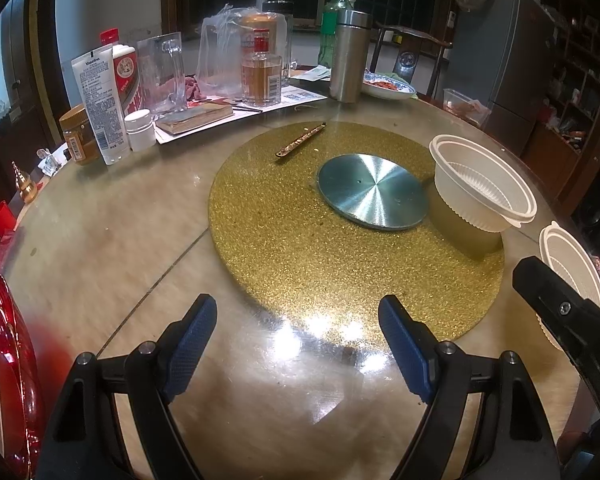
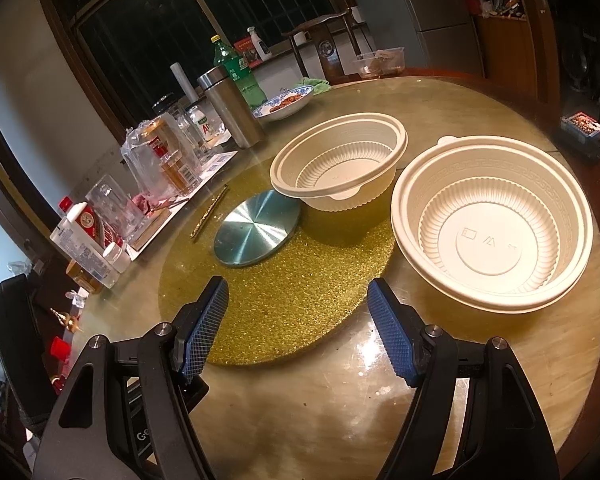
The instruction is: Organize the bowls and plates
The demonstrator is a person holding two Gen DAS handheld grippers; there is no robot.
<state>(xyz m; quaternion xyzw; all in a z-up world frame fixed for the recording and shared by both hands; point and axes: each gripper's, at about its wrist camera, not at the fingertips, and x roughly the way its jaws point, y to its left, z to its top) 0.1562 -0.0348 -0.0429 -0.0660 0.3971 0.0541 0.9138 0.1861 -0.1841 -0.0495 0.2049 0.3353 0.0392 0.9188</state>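
Two cream plastic bowls stand on the round table. The far bowl [image 2: 340,160] [image 1: 480,184] sits on the gold glitter mat [image 2: 284,280] [image 1: 340,256]. The near bowl [image 2: 496,220] [image 1: 572,268] sits just right of the mat. A red plate [image 1: 8,368] shows at the left edge of the left wrist view. My left gripper [image 1: 296,344] is open and empty above the table's near side. My right gripper [image 2: 296,328] is open and empty, left of and before the near bowl; it also shows in the left wrist view [image 1: 560,304].
A silver disc [image 1: 372,192] [image 2: 256,232] lies at the mat's centre, with a gold stick [image 1: 300,140] beyond it. Bottles, jars, a steel flask [image 1: 350,56], a glass mug and a blue-rimmed dish of food [image 2: 284,106] crowd the far side. A chair stands behind.
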